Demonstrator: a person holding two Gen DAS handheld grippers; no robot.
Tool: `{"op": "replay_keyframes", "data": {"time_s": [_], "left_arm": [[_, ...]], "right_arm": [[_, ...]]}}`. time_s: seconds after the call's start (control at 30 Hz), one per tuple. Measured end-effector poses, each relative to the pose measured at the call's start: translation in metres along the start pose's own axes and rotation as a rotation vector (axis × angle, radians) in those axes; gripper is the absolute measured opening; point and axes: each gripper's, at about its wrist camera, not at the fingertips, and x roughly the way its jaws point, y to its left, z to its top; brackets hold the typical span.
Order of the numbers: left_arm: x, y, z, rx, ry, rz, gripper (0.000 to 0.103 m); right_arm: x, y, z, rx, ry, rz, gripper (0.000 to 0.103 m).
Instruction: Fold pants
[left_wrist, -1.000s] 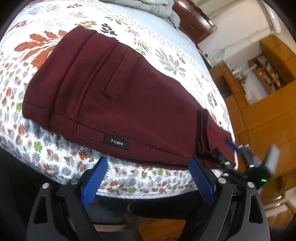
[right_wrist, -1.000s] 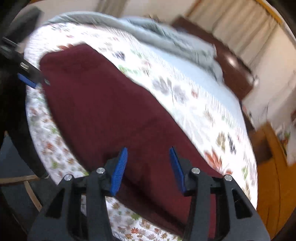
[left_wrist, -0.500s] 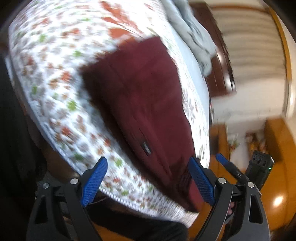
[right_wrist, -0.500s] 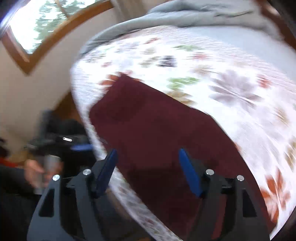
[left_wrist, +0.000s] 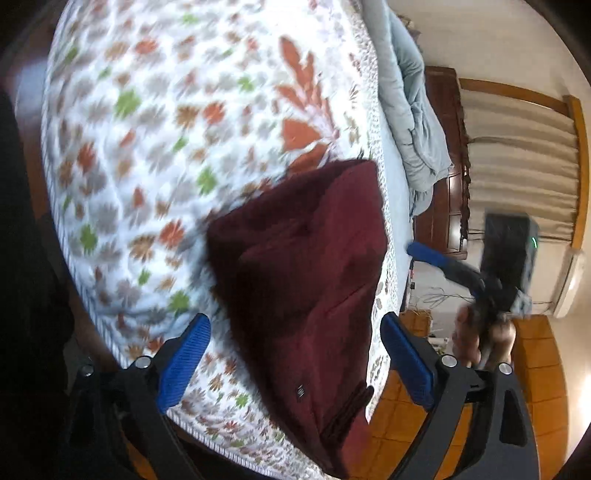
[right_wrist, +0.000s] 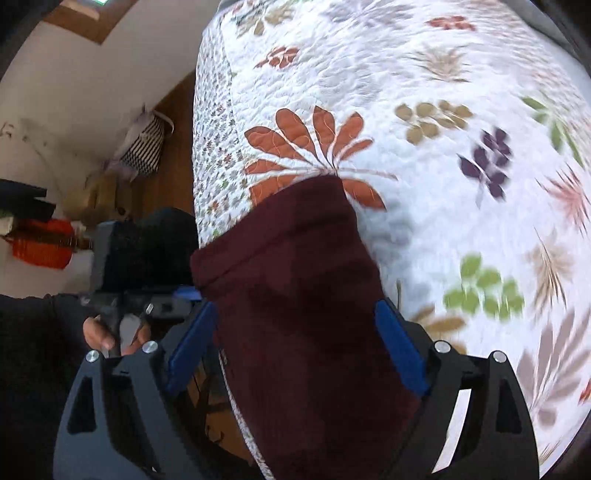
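Pants lie in a folded bundle near the bed edge, nothing gripped: left gripper fingers apart, right gripper still opening over them, so next I'd grab an end and fold again.

Both wrist views over pants

The folded pants lie on the quilt at the bed's near edge. A bundled blanket lies behind them, with the headboard behind that.
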Motion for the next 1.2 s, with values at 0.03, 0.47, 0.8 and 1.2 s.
{"op": "replay_keyframes", "data": {"time_s": [0.03,0.47,0.8,1.2], "left_arm": [[-0.001,-0.004,0.003,0.009,-0.011,-0.026,0.093],[0.014,-0.002,0.015,0.010,-0.047,0.086,0.093],[0.021,0.009,0.019,-0.040,-0.025,-0.006,0.093],[0.001,0.006,0.017,0.009,-0.007,-0.067,0.034]], "right_arm": [[0.004,-0.001,0.008,-0.007,0.013,0.006,0.087],[0.051,-0.021,0.060,-0.039,0.133,0.104,0.087],[0.084,-0.025,0.083,-0.077,0.236,0.165,0.087],[0.062,-0.008,0.074,-0.119,0.232,0.085,0.024]]}}
